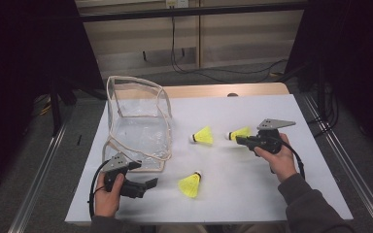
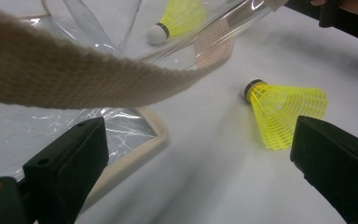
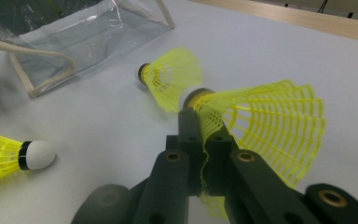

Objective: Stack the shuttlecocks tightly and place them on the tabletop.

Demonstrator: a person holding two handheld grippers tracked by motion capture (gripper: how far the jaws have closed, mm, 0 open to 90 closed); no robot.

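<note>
The held shuttlecock point(image 3: 261, 126) is a bright yellow plastic one, its skirt a fine open mesh that flares into a cone, with a dark band at the cork end. The right gripper point(image 3: 204, 140) has its two black jaws pinched tight on the edge of that skirt, the mesh crumpling between the pads. In the high view this shuttlecock point(image 1: 239, 132) sits at the tip of the right gripper point(image 1: 240, 139), at about three o'clock on the white tabletop point(image 1: 252, 194), its cork pointing toward nine o'clock.

Just toward nine o'clock from it lies a second shuttlecock point(image 1: 203, 136), on its side, white rounded cork toward the bag. A third shuttlecock point(image 1: 190, 185) lies at roughly six o'clock, near the front edge, cork end up and away from the person.

The left gripper point(image 1: 148, 184) rests at about seven o'clock; in its own view the blocky matte black jaws stand wide apart with nothing between them, the third shuttlecock point(image 2: 284, 112) lying ahead near the right-hand jaw.

At ten o'clock stands a clear plastic bag point(image 1: 138, 126), boxy, glossy and creased, edged in beige piping. Its woven beige webbing strap point(image 2: 74, 74) crosses close in front of the left gripper's camera.
</note>
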